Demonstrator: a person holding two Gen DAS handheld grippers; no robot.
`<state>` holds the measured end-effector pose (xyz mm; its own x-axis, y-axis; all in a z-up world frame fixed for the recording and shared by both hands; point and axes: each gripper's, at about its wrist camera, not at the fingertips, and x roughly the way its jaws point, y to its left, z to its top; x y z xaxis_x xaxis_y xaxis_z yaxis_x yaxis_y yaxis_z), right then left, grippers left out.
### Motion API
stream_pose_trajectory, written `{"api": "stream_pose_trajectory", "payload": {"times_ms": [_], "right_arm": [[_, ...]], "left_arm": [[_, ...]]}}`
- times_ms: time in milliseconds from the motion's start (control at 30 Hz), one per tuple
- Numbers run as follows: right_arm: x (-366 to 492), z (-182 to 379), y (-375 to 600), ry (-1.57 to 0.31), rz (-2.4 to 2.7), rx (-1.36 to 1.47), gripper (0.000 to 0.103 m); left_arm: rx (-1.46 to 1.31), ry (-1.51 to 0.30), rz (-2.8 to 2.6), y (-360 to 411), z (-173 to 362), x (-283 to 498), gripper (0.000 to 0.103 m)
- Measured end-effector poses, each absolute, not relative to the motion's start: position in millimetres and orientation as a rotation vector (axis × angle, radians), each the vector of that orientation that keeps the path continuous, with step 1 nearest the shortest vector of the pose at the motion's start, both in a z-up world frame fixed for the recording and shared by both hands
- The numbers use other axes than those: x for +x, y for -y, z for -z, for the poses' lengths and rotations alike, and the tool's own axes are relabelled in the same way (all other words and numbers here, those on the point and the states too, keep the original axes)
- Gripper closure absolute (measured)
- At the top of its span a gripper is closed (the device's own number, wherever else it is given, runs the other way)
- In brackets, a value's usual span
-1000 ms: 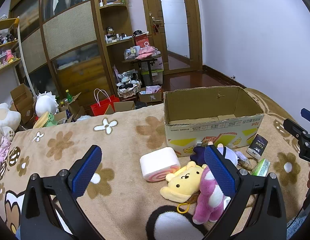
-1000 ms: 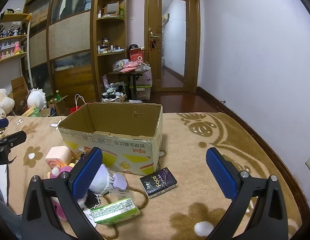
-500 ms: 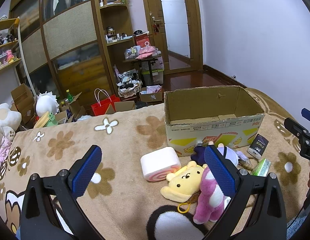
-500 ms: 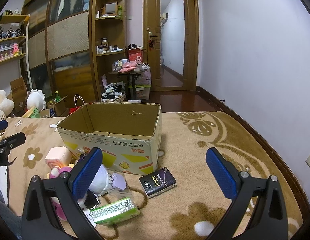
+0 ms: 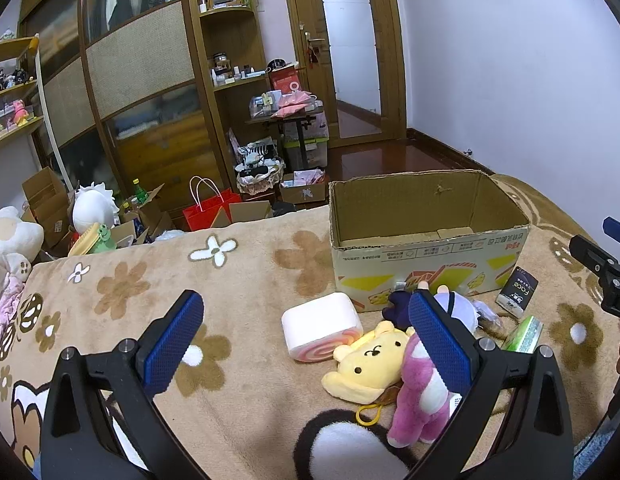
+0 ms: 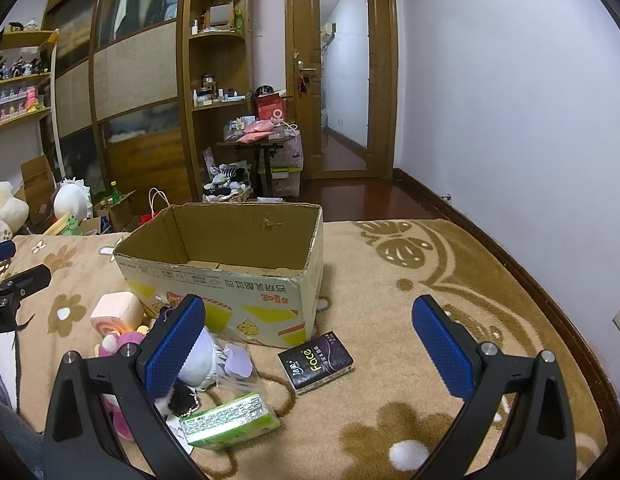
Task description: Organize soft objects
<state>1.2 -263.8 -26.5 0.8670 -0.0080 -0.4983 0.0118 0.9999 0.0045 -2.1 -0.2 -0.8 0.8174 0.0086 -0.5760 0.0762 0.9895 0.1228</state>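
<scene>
Both grippers hang wide open and empty above a flower-patterned blanket (image 5: 246, 264). Left gripper (image 5: 306, 340) hovers near a heap of soft toys: a white and pink roll-cake cushion (image 5: 321, 330), a yellow bear (image 5: 369, 364) touching it, and a pink plush (image 5: 419, 404) lying against the bear. Right gripper (image 6: 310, 354) hangs over a dark tissue pack (image 6: 315, 362) and a green pack (image 6: 230, 420), beside a white and purple plush (image 6: 202, 360). An open cardboard box (image 6: 230, 296) stands just behind the toys.
</scene>
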Motion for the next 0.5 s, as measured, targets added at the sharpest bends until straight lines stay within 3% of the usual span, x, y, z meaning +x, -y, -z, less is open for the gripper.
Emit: {"api": "stream_pose_trajectory", "payload": {"times_ms": [500], "right_arm": [[-0.1,25.0,265.1,-0.52,0.012,0.016,0.0]], "left_arm": [[0.145,-0.615,0.036,0.5,0.7,-1.9,0.001]]}}
